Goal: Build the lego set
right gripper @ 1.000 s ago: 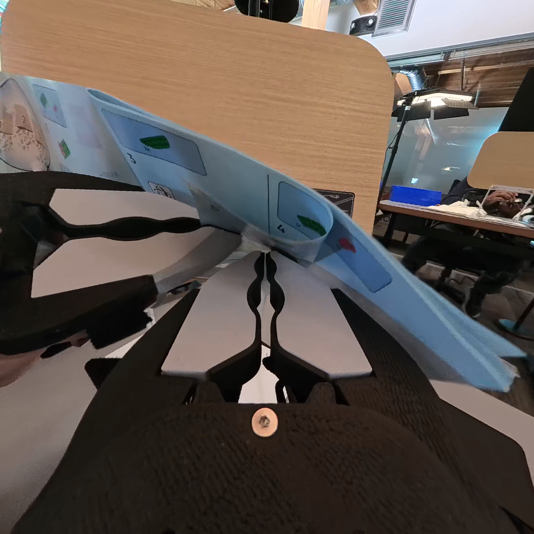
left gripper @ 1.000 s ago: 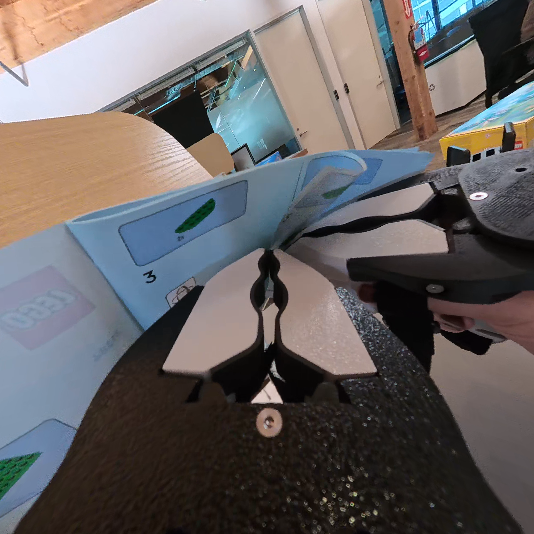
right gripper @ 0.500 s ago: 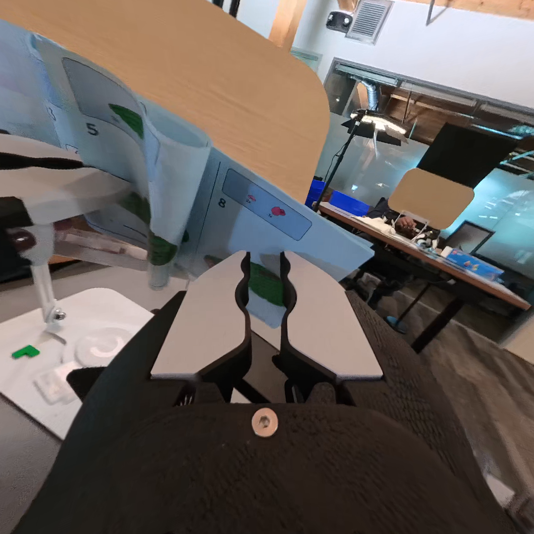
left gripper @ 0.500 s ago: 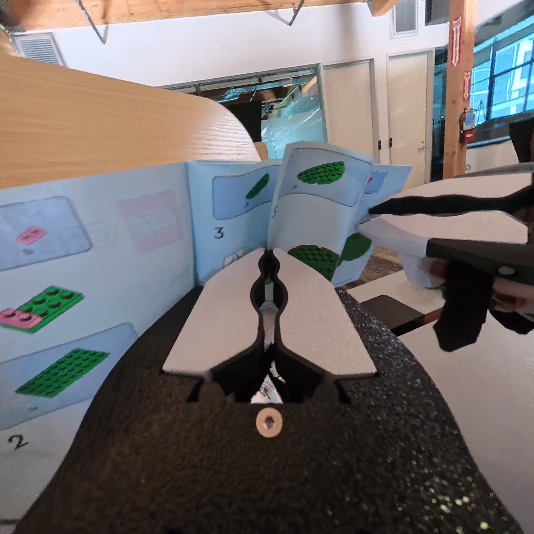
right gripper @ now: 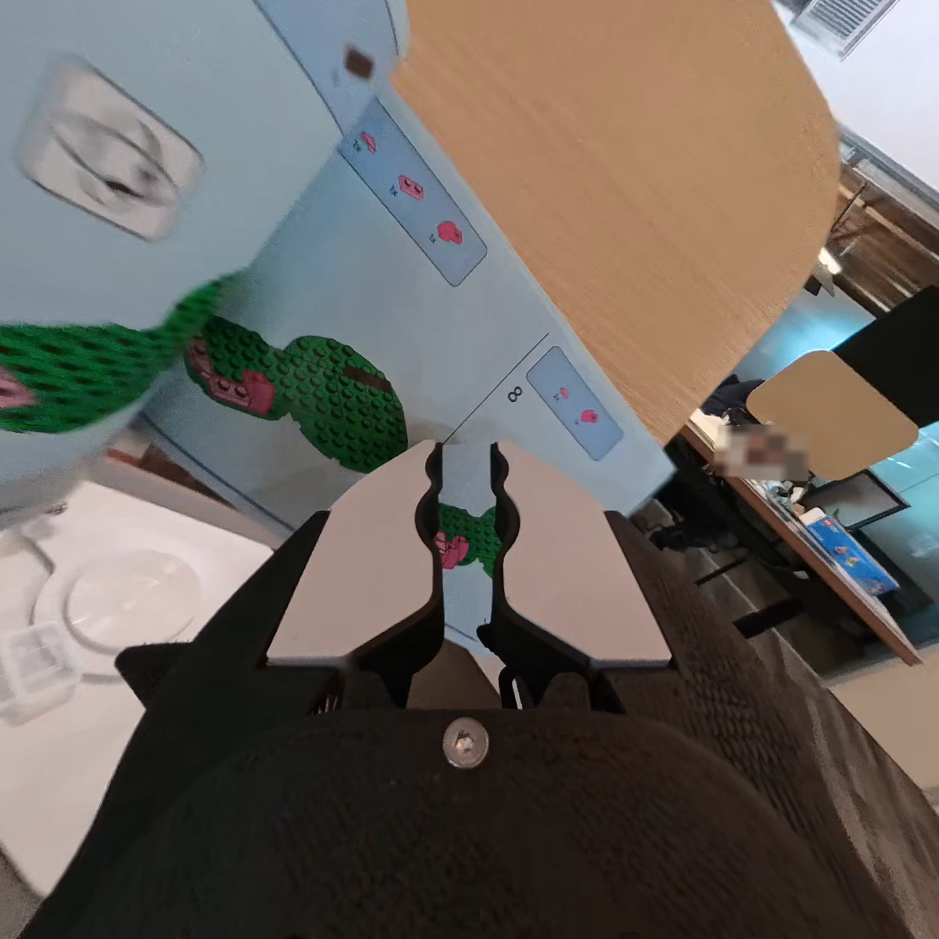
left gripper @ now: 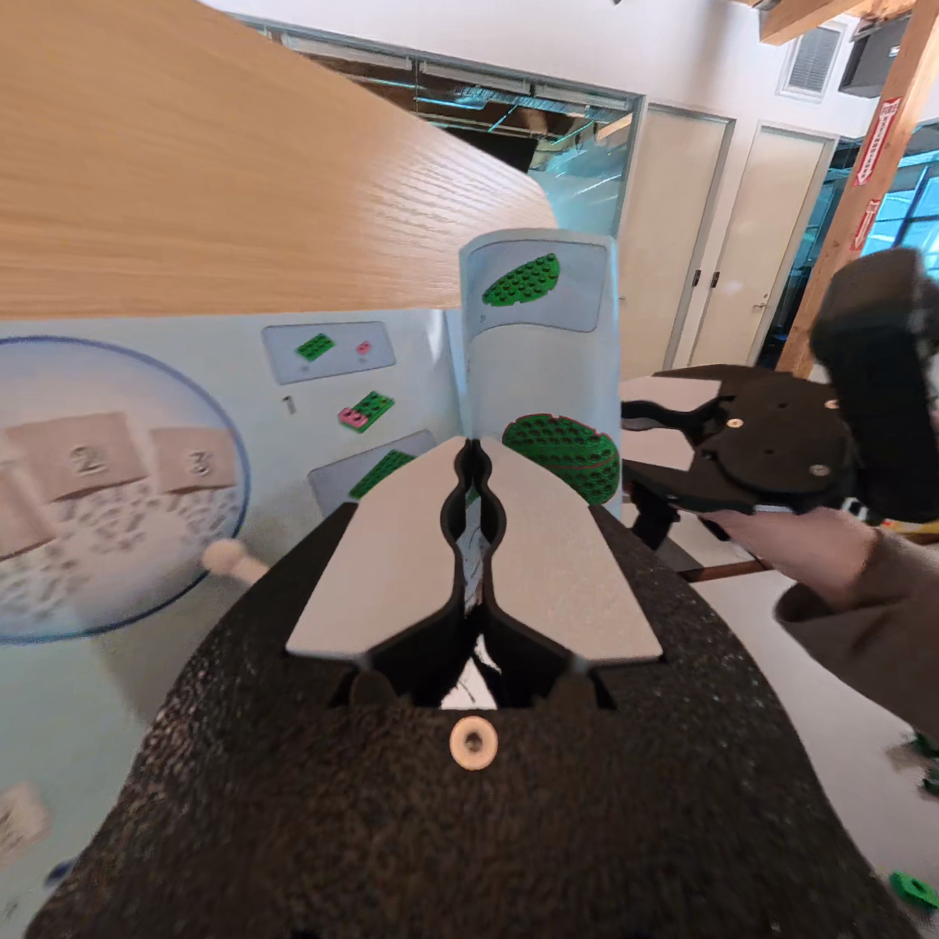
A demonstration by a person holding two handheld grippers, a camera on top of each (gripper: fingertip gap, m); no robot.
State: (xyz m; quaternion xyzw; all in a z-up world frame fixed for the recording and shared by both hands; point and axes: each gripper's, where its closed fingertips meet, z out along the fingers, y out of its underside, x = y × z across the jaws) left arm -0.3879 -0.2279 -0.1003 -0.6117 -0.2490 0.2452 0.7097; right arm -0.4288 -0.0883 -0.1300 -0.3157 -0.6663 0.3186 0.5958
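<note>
My left gripper (left gripper: 470, 449) is shut on the lower edge of the light blue instruction booklet (left gripper: 355, 386) and holds it upright and open. One page (left gripper: 538, 355) with green plate drawings curls up just right of the fingertips. My right gripper (right gripper: 466, 449) is open and empty, with its jaws a little apart. It points at a booklet page (right gripper: 355, 305) with green and pink build drawings, and another page curls at the upper left. In the left wrist view the right gripper (left gripper: 630, 424) sits just right of the booklet, held by a hand (left gripper: 792, 554).
A wooden divider panel (left gripper: 203, 178) stands behind the booklet. A white board (right gripper: 213, 549) with a clear round dish (right gripper: 127, 599) lies on the table below the booklet. Loose green bricks (left gripper: 914, 899) lie at the table's right. A desk (right gripper: 813, 549) stands farther off. The left gripper's tips are roughly 15 cm from the right gripper's.
My right gripper let go of the booklet pages, opened and drew back to the right. The booklet has swung upright and shows earlier pages. My left gripper stays shut on it.
</note>
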